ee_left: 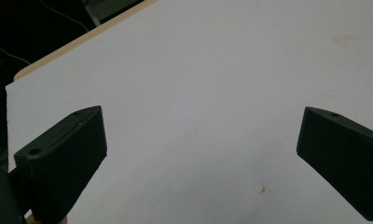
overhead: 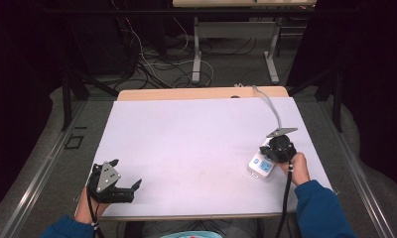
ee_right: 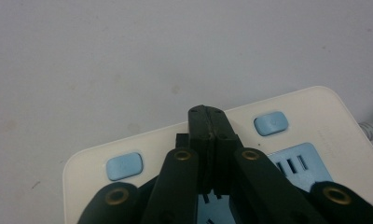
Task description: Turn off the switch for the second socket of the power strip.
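Note:
A white power strip (overhead: 260,166) with pale blue sockets lies near the table's right edge. My right gripper (overhead: 277,149) hangs just over it, held by a hand in a blue sleeve. In the right gripper view the jaws are pressed together, tip (ee_right: 208,113) above the strip (ee_right: 310,105), between its two blue buttons (ee_right: 124,165). I see nothing between the jaws. My left gripper (overhead: 126,172) rests at the front left corner of the table. Its jaws stand wide apart (ee_left: 202,115) over bare white surface, holding nothing.
A white sheet (overhead: 196,144) covers the table, with a wooden edge (overhead: 186,93) at the back. The strip's grey cable (overhead: 272,105) runs off toward the far edge. Beyond the table are desk legs (overhead: 197,54) and loose wires on the floor.

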